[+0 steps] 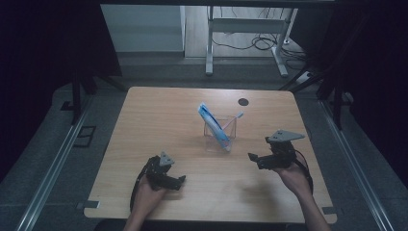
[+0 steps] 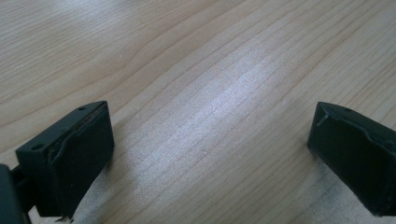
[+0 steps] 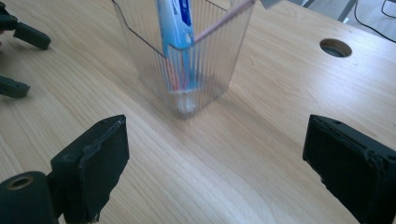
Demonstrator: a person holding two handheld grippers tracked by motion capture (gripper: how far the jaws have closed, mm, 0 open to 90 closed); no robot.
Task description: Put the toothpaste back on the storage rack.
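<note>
The clear ribbed holder (image 1: 221,132) stands at the centre of the high view, with a toothpaste tube (image 1: 213,126) and a toothbrush (image 1: 232,120) leaning inside. It looks light and top-heavy, so a sideways nudge could tip it. The fingers of the left gripper (image 1: 180,182) and the right gripper (image 1: 252,159) are spread wide, nothing held. Bare worktop (image 1: 159,115) lies all around; the lower edge is close behind the hands.

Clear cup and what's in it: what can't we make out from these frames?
- Toothpaste tube: top cut off by the upper edge of the right gripper view; print blurred there, too small in the high view.
- Toothbrush: head cut off at the top edge in the right gripper view; in the high view too small to read.
- Clear cup: ribbed wall distorts the lower ends inside.
- Left gripper: its own view faces bare table, no cup.
</note>
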